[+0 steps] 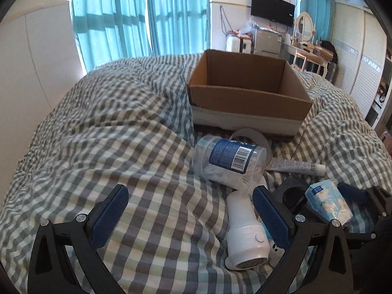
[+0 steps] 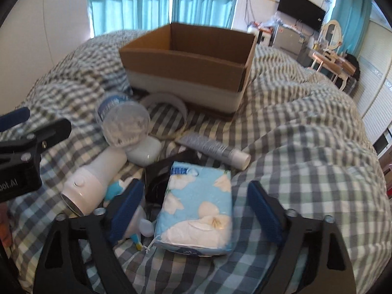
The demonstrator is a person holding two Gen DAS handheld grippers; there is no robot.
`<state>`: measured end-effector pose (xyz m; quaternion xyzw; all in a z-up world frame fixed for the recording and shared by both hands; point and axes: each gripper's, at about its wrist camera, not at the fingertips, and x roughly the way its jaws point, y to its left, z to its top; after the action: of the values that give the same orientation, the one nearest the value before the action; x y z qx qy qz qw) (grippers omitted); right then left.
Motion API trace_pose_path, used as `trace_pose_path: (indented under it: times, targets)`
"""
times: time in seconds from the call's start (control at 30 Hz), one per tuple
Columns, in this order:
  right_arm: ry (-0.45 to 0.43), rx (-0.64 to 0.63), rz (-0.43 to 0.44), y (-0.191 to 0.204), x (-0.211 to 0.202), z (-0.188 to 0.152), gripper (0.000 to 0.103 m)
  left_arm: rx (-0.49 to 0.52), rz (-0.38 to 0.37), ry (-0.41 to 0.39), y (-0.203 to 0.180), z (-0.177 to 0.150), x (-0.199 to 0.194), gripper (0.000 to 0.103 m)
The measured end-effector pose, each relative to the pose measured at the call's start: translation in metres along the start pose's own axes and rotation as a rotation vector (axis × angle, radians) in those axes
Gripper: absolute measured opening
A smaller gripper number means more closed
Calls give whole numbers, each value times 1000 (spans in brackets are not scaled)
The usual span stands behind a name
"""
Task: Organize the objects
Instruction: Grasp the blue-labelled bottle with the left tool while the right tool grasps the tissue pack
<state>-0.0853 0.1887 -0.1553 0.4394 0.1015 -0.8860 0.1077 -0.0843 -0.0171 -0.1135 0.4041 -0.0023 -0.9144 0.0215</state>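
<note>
Nearest the lens, the left hand-held gripper is seen with its blue pads spread wide over bare checked bedding, nothing held between them. Just beside its right pad a white handheld device is laid, and beyond that a clear plastic jar with a blue label is tipped on its side, against a white ring-shaped object. Further right, a grey tube is stretched across the quilt. The blue floral tissue pack is framed between the pads of the right hand-held gripper, which is released: gaps are visible on both sides, so no grip is made yet. A black item is partly hidden beneath the pack.

Behind the pile, the cardboard box is stood open on the bed; nothing can be seen inside it, though its floor is hidden. The organising is judged barely begun: every item is left outside, and the tissue pack appears to be the first to be taken.
</note>
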Motion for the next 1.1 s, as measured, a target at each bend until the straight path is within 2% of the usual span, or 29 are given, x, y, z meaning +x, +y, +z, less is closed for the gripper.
trace_pose_path:
  times: [0.03,0.23,0.33,0.43,0.67,0.9,1.1]
  targets:
    - [-1,4,8,-1,1,0,51,-3,-8,12,0,0,3,103]
    - [-72,21,38,-5,-13,8,51,-3,-56,71,-5,8,24,103]
    - [-95,23,37,-13,-18,21,51,-4,-90,90,-8,15,35,103]
    - [-107,37,33,-26,-19,35,51,16,-89,106,-14,24,47,103]
    - [-67,49,101,-38,-1,49,51,77,-89,167,-27,35,82,103]
    - [-7,69,162,-45,27,46,52,103,-89,255,-34,46,128,103]
    - [26,83,172,-47,40,43,52,91,-94,244,-31,49,133,103]
